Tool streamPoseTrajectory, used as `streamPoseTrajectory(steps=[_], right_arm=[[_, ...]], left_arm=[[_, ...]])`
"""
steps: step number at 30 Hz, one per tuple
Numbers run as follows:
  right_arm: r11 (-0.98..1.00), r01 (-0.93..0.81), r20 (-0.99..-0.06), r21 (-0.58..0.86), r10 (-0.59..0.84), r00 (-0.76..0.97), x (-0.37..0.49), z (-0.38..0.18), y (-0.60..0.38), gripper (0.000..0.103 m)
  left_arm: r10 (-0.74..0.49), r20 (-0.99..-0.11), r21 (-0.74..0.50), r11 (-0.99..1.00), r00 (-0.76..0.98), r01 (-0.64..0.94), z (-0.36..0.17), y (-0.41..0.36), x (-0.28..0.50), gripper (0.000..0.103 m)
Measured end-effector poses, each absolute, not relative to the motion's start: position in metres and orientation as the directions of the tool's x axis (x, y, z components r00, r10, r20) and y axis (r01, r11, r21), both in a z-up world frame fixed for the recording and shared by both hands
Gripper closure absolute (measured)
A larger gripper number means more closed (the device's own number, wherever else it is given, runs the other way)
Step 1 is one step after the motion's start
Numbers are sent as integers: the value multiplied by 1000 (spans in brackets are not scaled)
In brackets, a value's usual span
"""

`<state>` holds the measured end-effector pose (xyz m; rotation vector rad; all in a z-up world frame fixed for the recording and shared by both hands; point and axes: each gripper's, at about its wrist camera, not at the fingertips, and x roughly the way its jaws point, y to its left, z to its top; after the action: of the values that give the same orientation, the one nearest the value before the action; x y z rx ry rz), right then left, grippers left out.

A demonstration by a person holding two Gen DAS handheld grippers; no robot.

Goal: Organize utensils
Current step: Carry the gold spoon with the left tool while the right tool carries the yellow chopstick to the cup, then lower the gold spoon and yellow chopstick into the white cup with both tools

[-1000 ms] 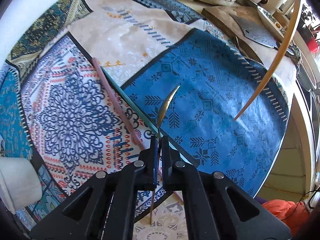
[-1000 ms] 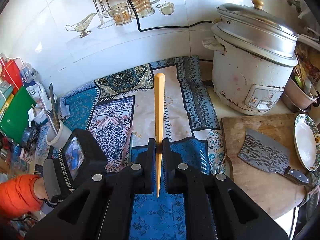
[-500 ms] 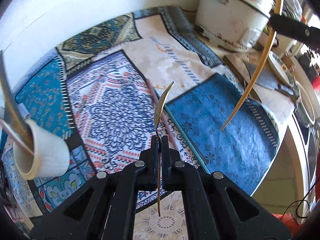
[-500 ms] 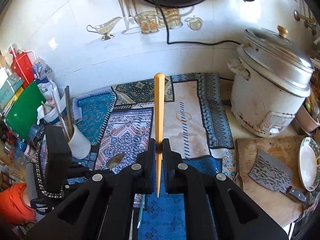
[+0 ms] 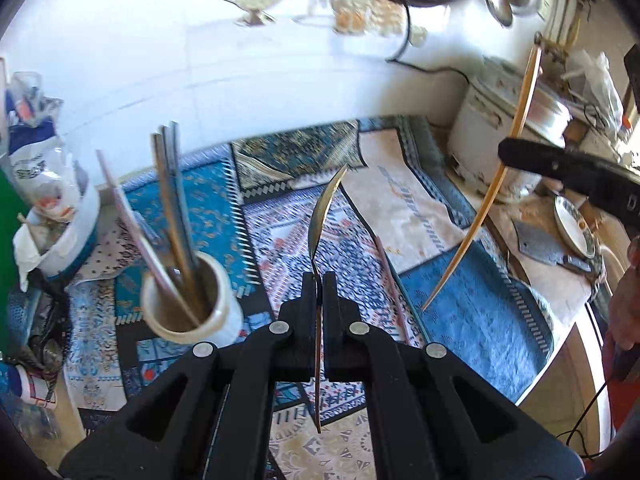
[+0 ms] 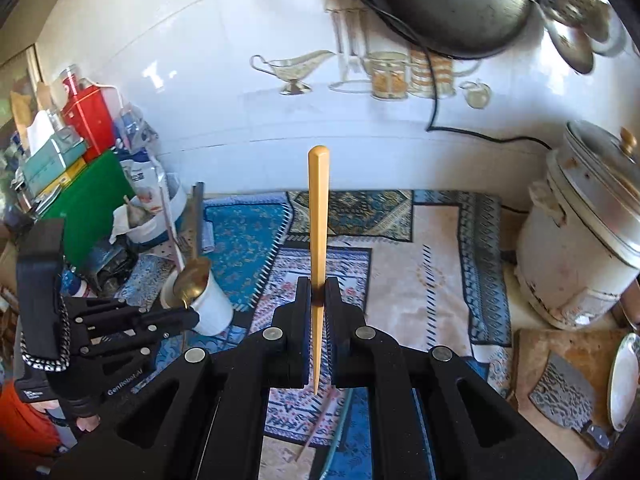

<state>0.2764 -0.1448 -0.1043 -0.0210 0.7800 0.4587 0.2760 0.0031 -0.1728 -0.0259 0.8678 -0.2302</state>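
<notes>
Left gripper (image 5: 319,280) is pinched tight on a spoon (image 5: 325,216), gripped low on the thin handle with the bowl sticking up ahead; right gripper (image 6: 318,292) is clamped on a chopstick (image 6: 317,216), held near its pointed end, blunt end up. Both look light and stiff; the spoon's metal handle is likely slick, so that thin-edge pinch could let it pivot, and a hold nearer the middle would probably steady it. The cup (image 5: 192,304) sits just left of the spoon on the cloth (image 5: 480,312), already stuffed with leaning utensils (image 5: 172,200) that crowd its mouth and could block the drop. Two more sticks (image 5: 390,280) lie on the cloth; a cooker (image 6: 580,248), cleaver (image 6: 568,396) and plate (image 6: 624,380) sit well to the right, a tub (image 5: 60,236) to the left
</notes>
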Motion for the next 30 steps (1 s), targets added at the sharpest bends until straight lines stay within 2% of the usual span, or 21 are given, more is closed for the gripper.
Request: streamPoseTrajectory(steps=[19, 30], right_arm=[[768, -613, -599, 184, 582, 550, 294, -69, -43, 97], [728, -652, -619, 214, 617, 486, 328, -82, -7, 97]], left_arm=[[-70, -631, -141, 990, 772, -26, -120, 96, 273, 103], [-34, -602, -193, 976, 797, -105, -120, 133, 305, 103]])
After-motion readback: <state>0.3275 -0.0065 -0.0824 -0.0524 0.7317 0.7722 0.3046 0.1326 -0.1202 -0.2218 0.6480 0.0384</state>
